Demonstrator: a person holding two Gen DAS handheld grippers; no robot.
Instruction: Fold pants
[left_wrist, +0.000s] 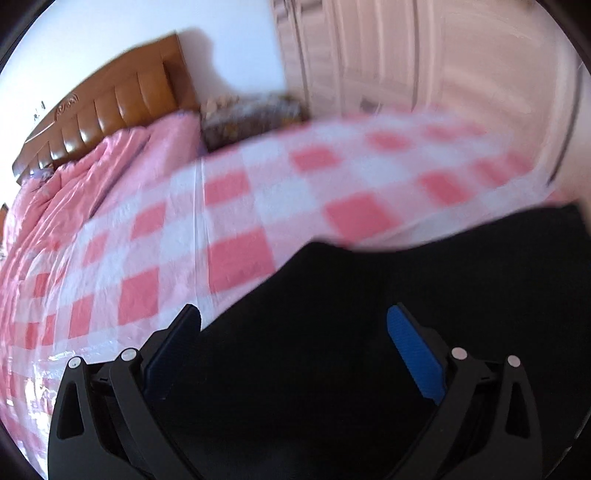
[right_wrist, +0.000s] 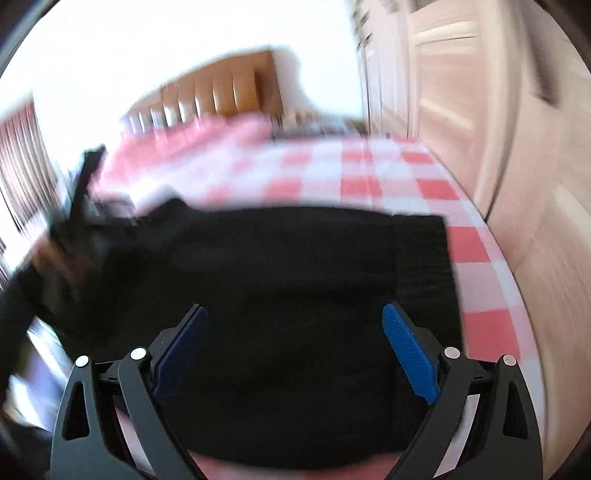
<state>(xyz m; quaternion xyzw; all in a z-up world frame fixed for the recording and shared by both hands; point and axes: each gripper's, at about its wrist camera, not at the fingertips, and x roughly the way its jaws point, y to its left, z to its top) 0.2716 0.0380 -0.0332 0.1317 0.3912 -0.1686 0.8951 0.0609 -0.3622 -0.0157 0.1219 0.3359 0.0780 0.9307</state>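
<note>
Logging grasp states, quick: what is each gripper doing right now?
Left gripper: open, holding nothing, above the black pants.
Right gripper: open, holding nothing, above the same pants.

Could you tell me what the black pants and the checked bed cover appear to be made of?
The black pants look like a matte knit or fleece: faint ribbing shows on one band, with no sheen. The checked cover looks like thin, smooth woven cloth, with sharp crease lines and slight gloss. Motion blur leaves both uncertain.

I see open checked sheet (left_wrist: 236, 254) ahead-left of left claw (left_wrist: 293, 332); wardrobe (right_wrist: 480, 122) crowds right claw's (right_wrist: 295, 325) right.
</note>
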